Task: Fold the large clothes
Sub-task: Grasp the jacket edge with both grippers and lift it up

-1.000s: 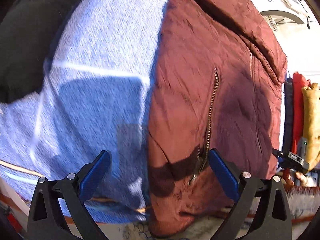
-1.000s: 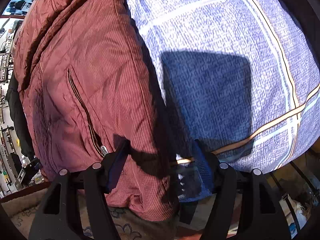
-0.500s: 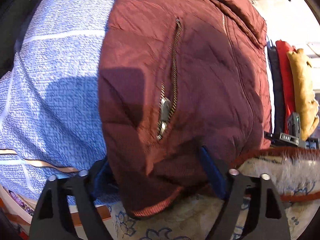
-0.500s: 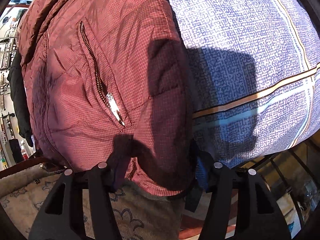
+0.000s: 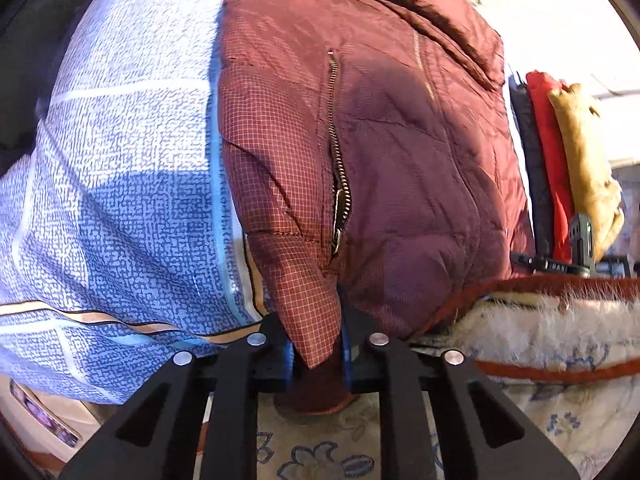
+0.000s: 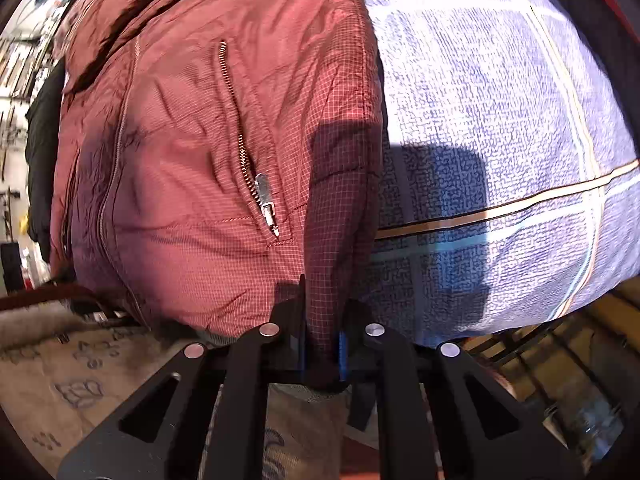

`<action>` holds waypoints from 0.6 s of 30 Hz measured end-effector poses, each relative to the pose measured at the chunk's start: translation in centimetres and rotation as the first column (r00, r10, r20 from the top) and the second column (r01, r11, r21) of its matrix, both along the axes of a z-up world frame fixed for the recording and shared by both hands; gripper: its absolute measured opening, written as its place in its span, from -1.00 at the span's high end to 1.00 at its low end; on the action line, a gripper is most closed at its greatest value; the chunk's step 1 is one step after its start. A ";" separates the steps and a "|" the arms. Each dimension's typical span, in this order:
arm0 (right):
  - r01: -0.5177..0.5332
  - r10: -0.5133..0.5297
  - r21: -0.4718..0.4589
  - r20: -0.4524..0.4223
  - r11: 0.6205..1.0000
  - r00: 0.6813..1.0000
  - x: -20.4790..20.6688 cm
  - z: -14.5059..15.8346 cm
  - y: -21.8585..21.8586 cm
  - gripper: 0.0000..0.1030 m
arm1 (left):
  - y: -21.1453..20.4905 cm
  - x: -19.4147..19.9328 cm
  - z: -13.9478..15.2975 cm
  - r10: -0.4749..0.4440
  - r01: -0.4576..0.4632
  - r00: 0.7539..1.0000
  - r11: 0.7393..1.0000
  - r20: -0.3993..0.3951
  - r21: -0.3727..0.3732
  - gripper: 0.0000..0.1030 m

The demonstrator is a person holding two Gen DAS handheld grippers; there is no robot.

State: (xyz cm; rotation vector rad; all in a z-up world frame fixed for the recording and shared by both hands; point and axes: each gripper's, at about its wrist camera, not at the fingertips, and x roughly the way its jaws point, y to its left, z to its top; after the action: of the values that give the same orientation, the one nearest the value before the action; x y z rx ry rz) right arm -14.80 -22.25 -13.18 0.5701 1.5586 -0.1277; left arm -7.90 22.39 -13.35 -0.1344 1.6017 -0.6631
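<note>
1. The jacket [image 5: 400, 152] is maroon, padded, with a fine grid weave, a metal pocket zipper [image 5: 338, 184] and a ribbed hem; in the right wrist view the jacket [image 6: 192, 152] shows a second pocket zipper [image 6: 256, 184].
2. The left hand-held gripper [image 5: 318, 354] is pressed together, pinching the jacket's lower hem corner between its blue pads.
3. The right hand-held gripper [image 6: 322, 350] likewise pinches a hem fold of the jacket.
4. The jacket lies on a bed, over a blue patterned quilt [image 5: 120, 200] and overhanging a floral fleece blanket [image 5: 560, 344] at the near edge.
5. Beyond the jacket's far side, folded dark, red and tan clothes [image 5: 560, 160] stand stacked.
</note>
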 end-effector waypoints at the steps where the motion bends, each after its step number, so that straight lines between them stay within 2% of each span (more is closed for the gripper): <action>1: -0.011 0.011 -0.008 -0.002 1.000 1.000 -0.4 0.6 0.2 0.80 | -0.1 -0.1 0.2 -0.017 0.017 1.000 1.000 0.003 0.001 0.73; 2: -0.018 0.018 -0.011 -0.003 1.000 1.000 -1.0 1.1 -0.7 0.81 | -0.2 -0.3 0.4 -0.043 0.043 0.999 0.999 0.007 0.005 0.75; 4: -0.026 0.025 -0.013 -0.008 1.000 1.000 -1.6 1.4 0.1 0.82 | -0.5 -0.5 0.3 -0.073 0.073 0.997 0.997 0.003 0.010 0.76; 10: 0.002 -0.001 0.023 -0.039 1.000 0.999 -3.7 0.9 0.5 0.82 | -0.3 -1.5 0.2 -0.095 0.095 0.995 0.995 -0.011 0.041 0.76; 16: 0.057 -0.055 0.049 -0.049 0.997 0.997 -4.1 1.1 0.1 0.81 | 0.3 -1.4 -0.2 -0.052 0.053 0.998 0.998 -0.036 0.041 0.76; 18: 0.077 -0.074 0.059 -0.039 0.995 0.996 -3.0 1.0 -1.1 0.81 | 0.4 -1.1 -0.1 -0.050 0.051 0.998 0.998 -0.034 0.047 0.76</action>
State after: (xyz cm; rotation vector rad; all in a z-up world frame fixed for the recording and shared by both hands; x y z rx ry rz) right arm -17.75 -23.36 -12.14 0.6784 1.5809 -0.1491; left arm -8.99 22.80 -13.45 -0.0701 1.6555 -0.6640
